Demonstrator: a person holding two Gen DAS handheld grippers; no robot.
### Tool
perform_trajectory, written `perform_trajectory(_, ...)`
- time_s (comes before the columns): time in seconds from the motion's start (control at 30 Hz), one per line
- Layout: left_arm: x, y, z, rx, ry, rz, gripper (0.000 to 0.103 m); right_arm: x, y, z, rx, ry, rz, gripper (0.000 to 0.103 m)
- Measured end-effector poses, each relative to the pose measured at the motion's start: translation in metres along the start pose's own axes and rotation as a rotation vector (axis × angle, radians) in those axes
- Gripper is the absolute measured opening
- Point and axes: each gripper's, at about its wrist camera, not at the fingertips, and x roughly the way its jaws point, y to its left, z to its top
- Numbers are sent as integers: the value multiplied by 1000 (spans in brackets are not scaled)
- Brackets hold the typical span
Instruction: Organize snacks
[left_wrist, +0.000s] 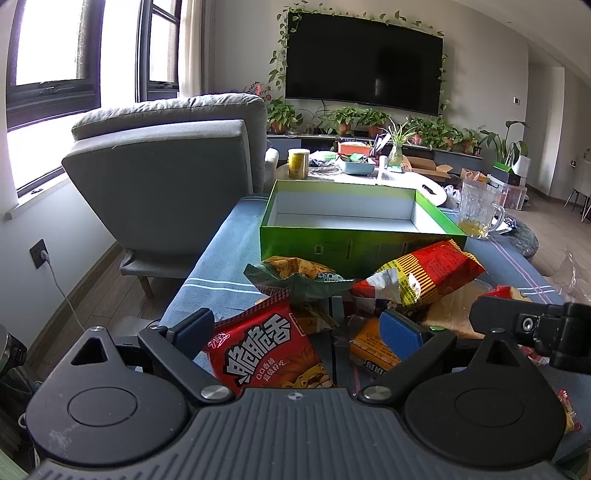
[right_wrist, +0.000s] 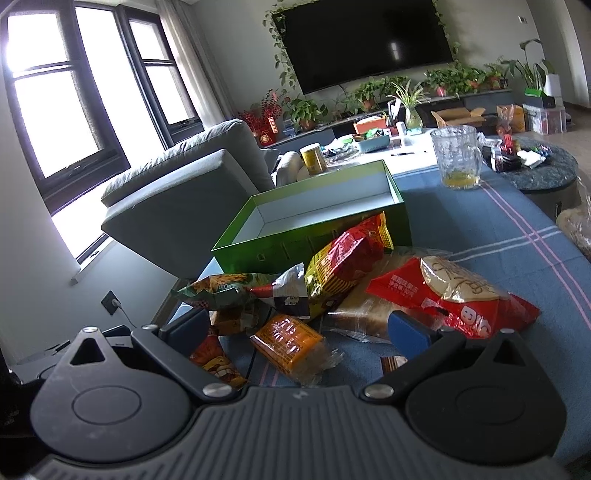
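An empty green box with a white inside stands on the blue cloth. Snack packs lie heaped in front of it. In the left wrist view, a red bag with white letters lies between the fingers of my left gripper, which stands open above it; a green chip bag, a red-yellow bag and an orange pack lie beyond. In the right wrist view, my right gripper is open over the orange pack; a red bag with a clear window lies at right.
A glass pitcher with yellow liquid stands right of the box. A grey armchair sits off the table's left edge. A cluttered table with a yellow can lies behind. The right gripper's body shows at right.
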Motion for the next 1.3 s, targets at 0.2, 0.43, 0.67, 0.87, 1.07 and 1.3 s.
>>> perform_trajectory(0.2, 0, 0, 0, -1, 0, 1, 96, 0, 0, 0, -2, 2, 14, 64)
perform_trajectory(0.43, 0, 1, 0, -4, 2, 1, 96, -1, 1, 0, -9, 5, 18, 64)
perform_trajectory(0.67, 0, 1, 0, -3, 4, 1, 96, -1, 0, 0, -7, 7, 20, 64)
perform_trajectory(0.87, 1, 0, -1, -2, 6, 1, 96, -1, 0, -1, -9, 12, 15, 64)
perform_trajectory(1.07, 0, 1, -2, -4, 6, 3, 96, 0, 0, -2, -7, 13, 9, 64)
perform_trajectory(1.3, 1, 7, -2, -11, 10, 10, 96, 1, 0, -2, -7, 19, 12, 64)
